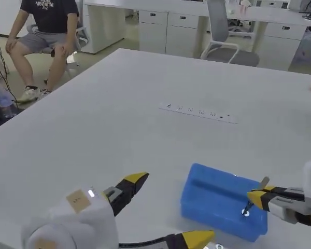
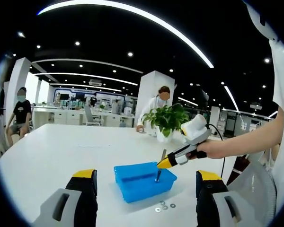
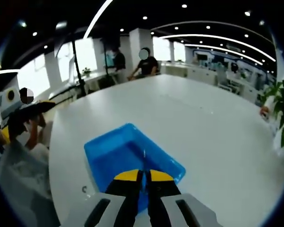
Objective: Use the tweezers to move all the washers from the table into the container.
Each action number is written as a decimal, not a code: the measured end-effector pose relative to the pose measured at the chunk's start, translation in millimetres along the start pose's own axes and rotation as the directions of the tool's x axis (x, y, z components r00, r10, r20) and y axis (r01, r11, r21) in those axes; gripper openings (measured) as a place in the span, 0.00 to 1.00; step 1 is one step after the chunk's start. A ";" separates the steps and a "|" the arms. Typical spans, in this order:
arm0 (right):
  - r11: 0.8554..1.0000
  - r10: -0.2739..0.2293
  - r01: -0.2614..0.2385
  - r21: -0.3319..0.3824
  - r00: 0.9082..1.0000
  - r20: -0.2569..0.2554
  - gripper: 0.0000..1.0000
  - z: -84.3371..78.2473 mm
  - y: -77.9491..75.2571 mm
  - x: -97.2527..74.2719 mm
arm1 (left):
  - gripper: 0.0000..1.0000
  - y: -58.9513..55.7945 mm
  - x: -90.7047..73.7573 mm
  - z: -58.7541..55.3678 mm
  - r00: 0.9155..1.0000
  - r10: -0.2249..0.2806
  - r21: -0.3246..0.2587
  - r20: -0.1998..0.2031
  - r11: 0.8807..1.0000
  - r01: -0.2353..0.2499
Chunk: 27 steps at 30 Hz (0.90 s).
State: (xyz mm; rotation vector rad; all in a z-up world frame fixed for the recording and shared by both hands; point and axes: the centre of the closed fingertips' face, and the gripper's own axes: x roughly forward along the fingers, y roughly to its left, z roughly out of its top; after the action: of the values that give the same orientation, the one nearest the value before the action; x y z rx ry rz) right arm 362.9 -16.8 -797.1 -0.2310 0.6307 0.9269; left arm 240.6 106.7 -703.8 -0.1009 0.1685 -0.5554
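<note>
Right tongs clamp the tweezers, tips dipped into the blue container; left tongs gape wide, empty. Washers lie on the counter just beside it. Best release low, inside the walls.

Washers by the container are too small to count, tweezers mostly hidden inside the right tool

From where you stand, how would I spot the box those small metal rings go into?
Start at the big white table, near edge. There sits a shallow rectangular blue plastic container, thin metal tweezers in the right gripper dipping into it. It alone on the tabletop is bright blue: the small silver washers beside it and the flat white socket strip farther out are pale.
</note>
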 end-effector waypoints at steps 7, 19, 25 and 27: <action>1.000 0.009 -0.008 -0.018 1.000 0.024 0.03 4.2 2.2 -2.4 | 0.86 1.0 0.1 -2.6 1.000 -0.002 -0.003 -0.009 1.000 0.002; 0.998 0.045 -0.050 0.027 0.985 0.170 0.03 38.6 38.8 -38.8 | 0.84 2.7 0.1 -5.0 1.000 0.006 -0.004 -0.023 1.000 -0.006; 0.991 0.109 -0.121 0.053 0.976 0.190 0.03 39.3 66.9 -49.1 | 0.83 4.5 0.0 -8.6 0.999 0.013 -0.002 -0.042 1.000 -0.013; 0.991 0.112 -0.125 0.057 0.976 0.186 0.03 34.0 73.5 -49.7 | 0.83 4.1 0.0 -8.0 0.999 0.012 -0.003 -0.039 1.000 -0.012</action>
State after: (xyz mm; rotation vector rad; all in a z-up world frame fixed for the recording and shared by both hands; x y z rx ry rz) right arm 296.0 8.4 -734.6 -0.0463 0.5093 1.0266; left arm 241.3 109.8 -712.2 -0.0916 0.2082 -0.5458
